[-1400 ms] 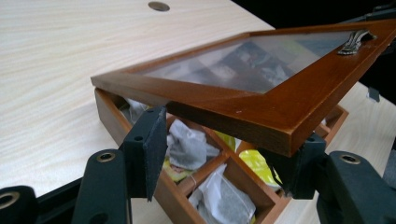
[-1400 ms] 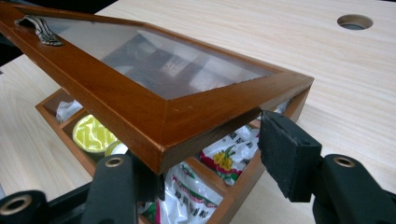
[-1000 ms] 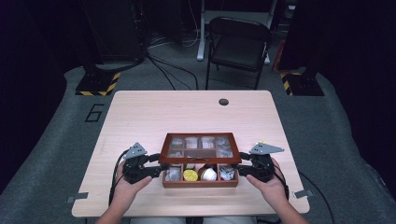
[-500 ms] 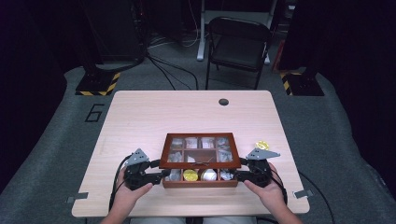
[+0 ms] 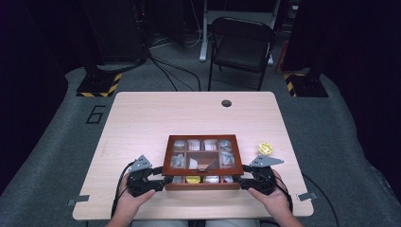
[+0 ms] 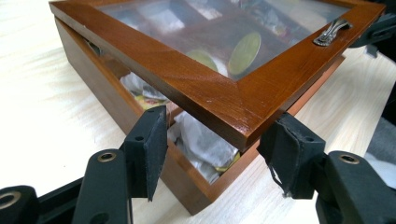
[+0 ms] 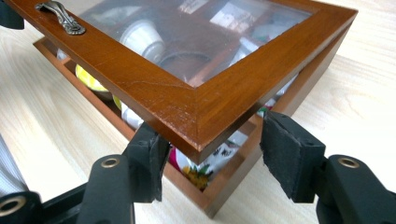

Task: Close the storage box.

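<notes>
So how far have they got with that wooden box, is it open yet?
Partly. The glass lid is already lifted off the box at its front edge, leaving a gap. In hand: the left tongs and right tongs straddle the lid's front corners, jaws open. Swinging it fully open looks left to do.

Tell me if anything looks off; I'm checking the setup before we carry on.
The box's lid hangs part-open, front edge raised, each front corner between an open claw, left and right. A yellow thing lies loose on the table, right of the box.
</notes>
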`<state>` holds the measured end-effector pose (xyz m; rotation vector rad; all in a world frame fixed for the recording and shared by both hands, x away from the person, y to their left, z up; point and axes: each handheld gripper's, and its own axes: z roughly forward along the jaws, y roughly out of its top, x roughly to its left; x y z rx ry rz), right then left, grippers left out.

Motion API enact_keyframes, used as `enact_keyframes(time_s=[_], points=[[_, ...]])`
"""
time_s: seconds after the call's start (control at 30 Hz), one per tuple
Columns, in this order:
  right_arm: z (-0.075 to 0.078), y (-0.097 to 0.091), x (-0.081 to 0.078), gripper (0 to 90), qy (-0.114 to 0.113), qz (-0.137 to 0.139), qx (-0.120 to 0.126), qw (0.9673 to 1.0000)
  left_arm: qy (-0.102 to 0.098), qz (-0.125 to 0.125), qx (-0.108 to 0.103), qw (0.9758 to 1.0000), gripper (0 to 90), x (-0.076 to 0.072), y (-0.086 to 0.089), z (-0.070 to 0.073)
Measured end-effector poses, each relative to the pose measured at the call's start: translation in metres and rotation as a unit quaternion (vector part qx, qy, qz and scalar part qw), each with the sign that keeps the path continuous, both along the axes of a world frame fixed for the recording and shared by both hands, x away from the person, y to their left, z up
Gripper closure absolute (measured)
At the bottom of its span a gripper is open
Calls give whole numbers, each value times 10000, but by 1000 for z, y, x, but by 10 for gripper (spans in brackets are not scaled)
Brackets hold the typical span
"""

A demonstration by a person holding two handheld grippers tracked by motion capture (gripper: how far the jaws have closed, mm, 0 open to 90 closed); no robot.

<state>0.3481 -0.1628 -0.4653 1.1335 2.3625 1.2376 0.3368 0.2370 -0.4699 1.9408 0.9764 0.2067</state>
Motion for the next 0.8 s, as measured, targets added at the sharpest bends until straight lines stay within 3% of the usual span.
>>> enact_keyframes(time_s=[0.3,0.47,0.8], points=[[-5,-2,-5,420,116,43,-71,9999,58,-49,109,9999,421,-5,-2,-5],[-7,-2,-6,420,156,61,-123,9998,-18,-66,335,9994,420,-7,-4,-4],[-11,-5,-8,417,309,92,-209,9993,184,-18,415,9990,419,-10,-3,-8]])
